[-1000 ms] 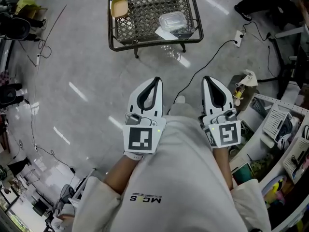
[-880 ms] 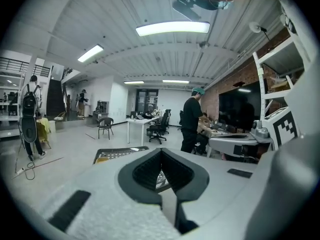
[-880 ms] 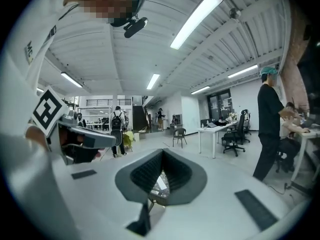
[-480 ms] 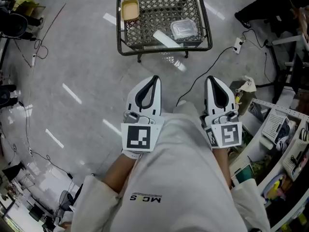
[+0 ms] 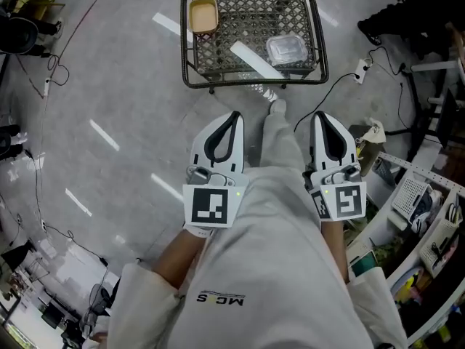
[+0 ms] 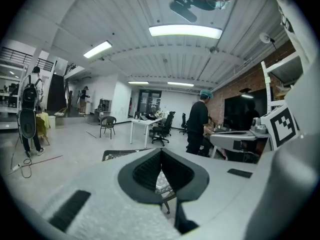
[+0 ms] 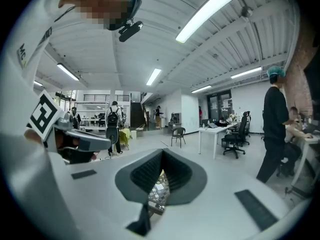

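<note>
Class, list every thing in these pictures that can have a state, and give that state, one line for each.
Left gripper: jaws shut, nothing between them.
Right gripper: jaws shut, nothing between them.
Wire mesh table: upright on the floor.
Yellow container: no lid, upright on the mesh.
Clear container: lid on, resting on the mesh.
White strip: lying flat, diagonally across the mesh.
</note>
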Motion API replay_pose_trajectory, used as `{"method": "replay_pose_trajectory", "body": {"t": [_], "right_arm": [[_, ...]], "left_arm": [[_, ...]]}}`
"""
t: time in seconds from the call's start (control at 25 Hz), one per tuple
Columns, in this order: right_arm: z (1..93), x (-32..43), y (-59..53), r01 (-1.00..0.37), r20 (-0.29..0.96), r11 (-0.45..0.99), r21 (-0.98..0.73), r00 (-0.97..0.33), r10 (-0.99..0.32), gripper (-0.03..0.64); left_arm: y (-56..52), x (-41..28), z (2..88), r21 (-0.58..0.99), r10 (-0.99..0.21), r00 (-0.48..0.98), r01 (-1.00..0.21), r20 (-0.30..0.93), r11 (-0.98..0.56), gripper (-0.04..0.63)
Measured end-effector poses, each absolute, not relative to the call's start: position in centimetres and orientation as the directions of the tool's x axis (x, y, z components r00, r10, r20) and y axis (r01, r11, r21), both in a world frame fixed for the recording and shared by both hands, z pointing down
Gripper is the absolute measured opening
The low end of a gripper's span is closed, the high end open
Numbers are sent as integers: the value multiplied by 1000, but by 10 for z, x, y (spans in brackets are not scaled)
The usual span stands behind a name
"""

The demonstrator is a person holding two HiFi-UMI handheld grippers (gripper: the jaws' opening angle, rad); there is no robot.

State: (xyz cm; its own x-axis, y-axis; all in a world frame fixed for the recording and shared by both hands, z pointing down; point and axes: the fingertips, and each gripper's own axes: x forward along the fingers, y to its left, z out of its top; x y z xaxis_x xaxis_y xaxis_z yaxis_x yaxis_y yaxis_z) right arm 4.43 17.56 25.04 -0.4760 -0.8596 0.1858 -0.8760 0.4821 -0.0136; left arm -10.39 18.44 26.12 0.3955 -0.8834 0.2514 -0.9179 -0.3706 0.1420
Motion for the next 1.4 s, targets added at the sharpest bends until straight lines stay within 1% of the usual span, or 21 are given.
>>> {"method": "replay_pose_trajectory", "body": {"t": [0.2,0.44,0.64,0.84,1.12,1.4], "right_arm": [[258,57,129,-870,185,492,-33,-489,-853,17],[266,90,59,-848,191,526,-62,-527,-828,17],[271,106,4,-795,202,601,-82,-604,-771,18],[281,114,-35,-715,209,691,-105,-695,-688,18],[302,112,-61,-673,244,725,-147,-735,-632,18],[300,109,-71,-649,246,743,-162,-756,-607,18]], "left_arm": [[141,-91,266,137,-885,382,-924,266,-357,25],[78,-55,258,109,-890,357,-934,285,-340,25],[27,-26,253,54,-896,316,-948,311,-315,25],[-10,1,260,52,-900,272,-961,342,-271,25],[-26,-8,270,71,-905,180,-984,384,-166,25],[-33,-8,268,62,-910,151,-989,387,-137,25]]}}
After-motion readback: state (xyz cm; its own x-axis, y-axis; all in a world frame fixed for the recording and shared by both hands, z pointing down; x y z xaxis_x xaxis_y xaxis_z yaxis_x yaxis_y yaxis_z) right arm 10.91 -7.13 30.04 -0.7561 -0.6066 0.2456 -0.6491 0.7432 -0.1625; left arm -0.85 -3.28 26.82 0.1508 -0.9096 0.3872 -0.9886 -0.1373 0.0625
